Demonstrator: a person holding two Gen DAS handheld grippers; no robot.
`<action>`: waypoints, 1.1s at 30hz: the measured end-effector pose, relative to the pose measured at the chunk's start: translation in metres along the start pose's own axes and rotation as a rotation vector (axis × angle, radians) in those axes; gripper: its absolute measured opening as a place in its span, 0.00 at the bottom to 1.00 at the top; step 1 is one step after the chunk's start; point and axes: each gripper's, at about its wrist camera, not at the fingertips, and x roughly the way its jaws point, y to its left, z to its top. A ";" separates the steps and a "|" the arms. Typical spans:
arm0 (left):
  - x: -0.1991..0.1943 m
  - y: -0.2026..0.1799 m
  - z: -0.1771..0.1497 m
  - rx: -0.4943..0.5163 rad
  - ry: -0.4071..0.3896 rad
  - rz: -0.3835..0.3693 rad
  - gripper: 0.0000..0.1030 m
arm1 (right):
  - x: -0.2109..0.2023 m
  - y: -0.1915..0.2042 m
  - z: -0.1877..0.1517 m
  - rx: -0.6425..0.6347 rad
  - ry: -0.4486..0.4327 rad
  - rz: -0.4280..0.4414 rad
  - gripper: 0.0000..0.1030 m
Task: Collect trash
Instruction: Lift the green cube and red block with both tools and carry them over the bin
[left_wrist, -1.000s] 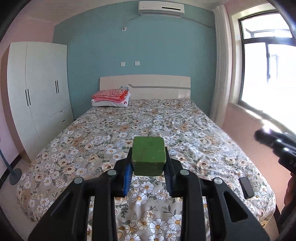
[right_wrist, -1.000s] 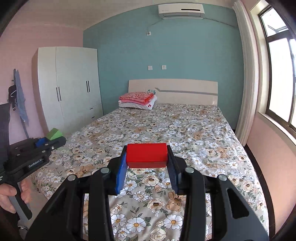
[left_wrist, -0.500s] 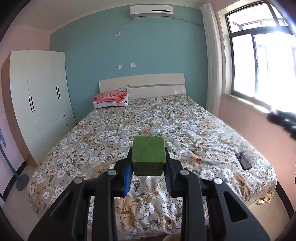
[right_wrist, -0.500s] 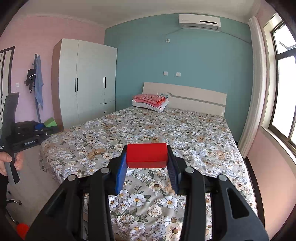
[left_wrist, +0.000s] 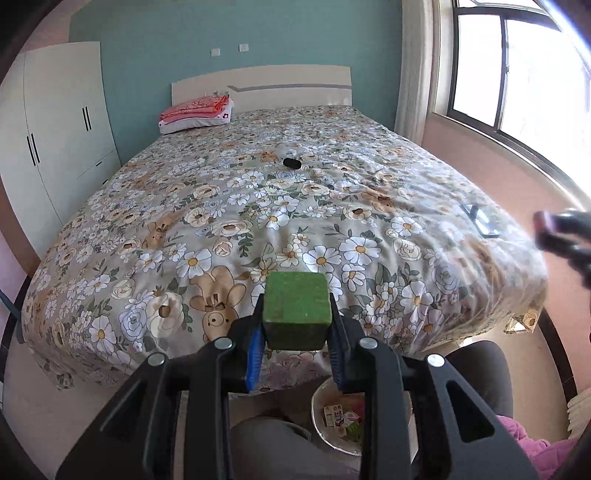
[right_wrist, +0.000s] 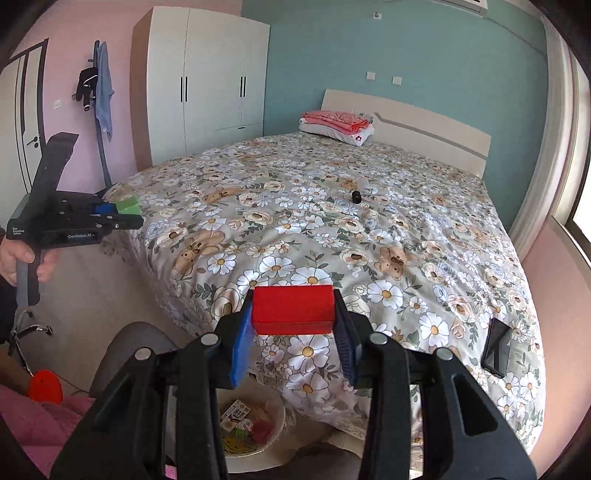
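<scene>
The left gripper (left_wrist: 297, 354) is clamped on a green block (left_wrist: 296, 309), and the right gripper (right_wrist: 293, 356) is clamped on a red block (right_wrist: 293, 309); both point down toward the near end of the bed (left_wrist: 184, 206). Below the fingers, on the floor between the person's knees, sits a white bin (right_wrist: 275, 435) with cartons and scraps already in it, so some collecting looks done. What is left, by my reckoning, is to drop these two blocks in and then see to the small dark object (left_wrist: 291, 162) lying far up the floral cover; whether it counts as trash I cannot tell. A phone (right_wrist: 496, 347) rests near the right edge of the bed and is likely to stay. The right wrist view shows things the left does not: the left gripper from the side, gripped by a hand (right_wrist: 22, 258), plus clothes on a rack by the wardrobe. The left view alone shows the bright window (left_wrist: 517, 66), and the right gripper only as a blur.
</scene>
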 end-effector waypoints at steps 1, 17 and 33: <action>0.011 -0.002 -0.009 0.000 0.026 -0.009 0.31 | 0.009 0.003 -0.010 0.003 0.027 0.012 0.39; 0.146 -0.068 -0.130 0.070 0.384 -0.197 0.31 | 0.149 0.048 -0.137 0.028 0.411 0.186 0.39; 0.251 -0.096 -0.195 0.080 0.612 -0.232 0.31 | 0.268 0.084 -0.234 0.043 0.735 0.258 0.39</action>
